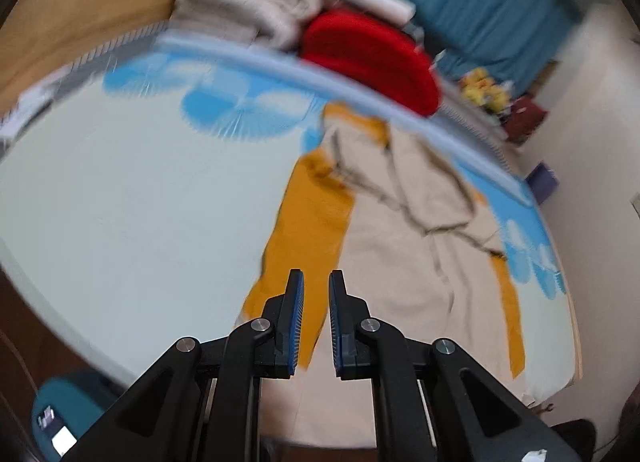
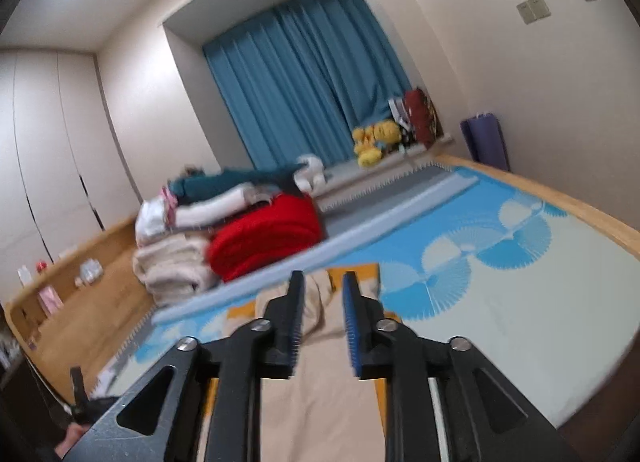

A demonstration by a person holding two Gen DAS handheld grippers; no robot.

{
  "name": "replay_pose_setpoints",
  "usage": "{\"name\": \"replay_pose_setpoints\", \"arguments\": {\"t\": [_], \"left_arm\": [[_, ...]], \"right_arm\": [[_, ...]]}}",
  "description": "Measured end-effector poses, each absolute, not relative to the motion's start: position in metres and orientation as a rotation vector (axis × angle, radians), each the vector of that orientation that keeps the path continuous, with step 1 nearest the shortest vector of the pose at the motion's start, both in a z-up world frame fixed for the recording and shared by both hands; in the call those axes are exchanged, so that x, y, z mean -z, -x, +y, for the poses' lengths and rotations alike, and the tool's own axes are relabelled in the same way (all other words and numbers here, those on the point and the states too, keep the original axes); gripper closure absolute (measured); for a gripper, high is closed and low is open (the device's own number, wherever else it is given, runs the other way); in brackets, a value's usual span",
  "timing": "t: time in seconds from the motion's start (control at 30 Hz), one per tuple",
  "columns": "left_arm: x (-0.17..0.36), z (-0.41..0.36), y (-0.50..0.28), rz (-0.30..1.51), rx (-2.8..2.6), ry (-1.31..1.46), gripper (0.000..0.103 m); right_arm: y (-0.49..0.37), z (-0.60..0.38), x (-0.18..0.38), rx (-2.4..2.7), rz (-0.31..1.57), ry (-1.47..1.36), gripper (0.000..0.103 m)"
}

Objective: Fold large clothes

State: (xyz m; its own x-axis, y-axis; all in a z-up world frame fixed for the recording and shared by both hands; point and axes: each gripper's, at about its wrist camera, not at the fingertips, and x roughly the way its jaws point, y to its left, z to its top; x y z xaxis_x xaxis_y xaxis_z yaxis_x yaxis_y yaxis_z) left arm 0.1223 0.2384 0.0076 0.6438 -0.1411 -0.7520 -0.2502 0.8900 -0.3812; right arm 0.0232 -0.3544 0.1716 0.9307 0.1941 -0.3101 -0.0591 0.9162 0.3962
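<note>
The bed (image 1: 120,201) carries the garment (image 1: 400,262), beige with orange edges, spread loosely ahead of and under both sets of jaws. Both the left gripper (image 1: 316,286) and right gripper (image 2: 323,286) hover with jaws apart, holding nothing. This looks like the reach before a fold; next each must drop onto a cloth edge and pinch.

No legible text, label, brand, number or sign in either wrist view; both are motion-blurred. Left wrist view, about 7 o'clock: a small device (image 1: 54,428) with a bright screen lies on a teal surface, its markings too blurred to read. Right wrist view, about 1 o'clock: wall switch plates (image 2: 534,9) show no readable marking, and at about 9 o'clock small packages (image 2: 50,298) on the wooden shelf are too small and blurred to read.
</note>
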Motion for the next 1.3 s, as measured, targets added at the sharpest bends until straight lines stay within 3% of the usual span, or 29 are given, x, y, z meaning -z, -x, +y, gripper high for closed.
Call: {"name": "replay_pose_setpoints", "arguments": {"t": [0.27,0.4,0.53,0.63,0.77,0.83,0.87,0.9,1.07,1.2,1.3], "left_arm": [[0.057,0.243,-0.139,1.154,-0.109,0.495,0.094],[0.091,0.260,-0.137,1.264,-0.184,0.542,0.088],[0.116,0.282,-0.133,1.336,-0.274,0.643,0.073],[0.127,0.279,-0.136,1.381,-0.281,0.652,0.073],[0.137,0.264,-0.139,1.448,-0.253,0.568,0.075],[0.131,0.259,-0.138,1.441,-0.232,0.535,0.101],[0.126,0.260,-0.136,1.417,-0.225,0.544,0.101],[0.113,0.259,-0.131,1.371,-0.210,0.557,0.102],[0.086,0.247,-0.101,1.312,-0.188,0.573,0.102],[0.112,0.252,-0.097,1.420,-0.266,0.589,0.096],[0.105,0.265,-0.106,1.355,-0.265,0.668,0.093]], "right_arm": [[-0.083,-0.354,-0.027,0.028,0.780,-0.374,0.070],[-0.100,-0.366,0.049,0.113,1.025,-0.377,0.070],[-0.104,-0.384,0.108,0.161,1.248,-0.453,0.070],[-0.101,-0.387,0.132,0.192,1.352,-0.458,0.070],[-0.098,-0.378,0.143,0.160,1.388,-0.418,0.070],[-0.096,-0.373,0.141,0.139,1.383,-0.390,0.086],[-0.095,-0.371,0.136,0.115,1.365,-0.400,0.097],[-0.094,-0.371,0.129,0.111,1.347,-0.405,0.099],[-0.075,-0.401,0.093,0.176,1.218,-0.489,0.100],[-0.080,-0.397,0.118,0.247,1.350,-0.409,0.100],[-0.086,-0.400,0.127,0.257,1.390,-0.432,0.096]]}}
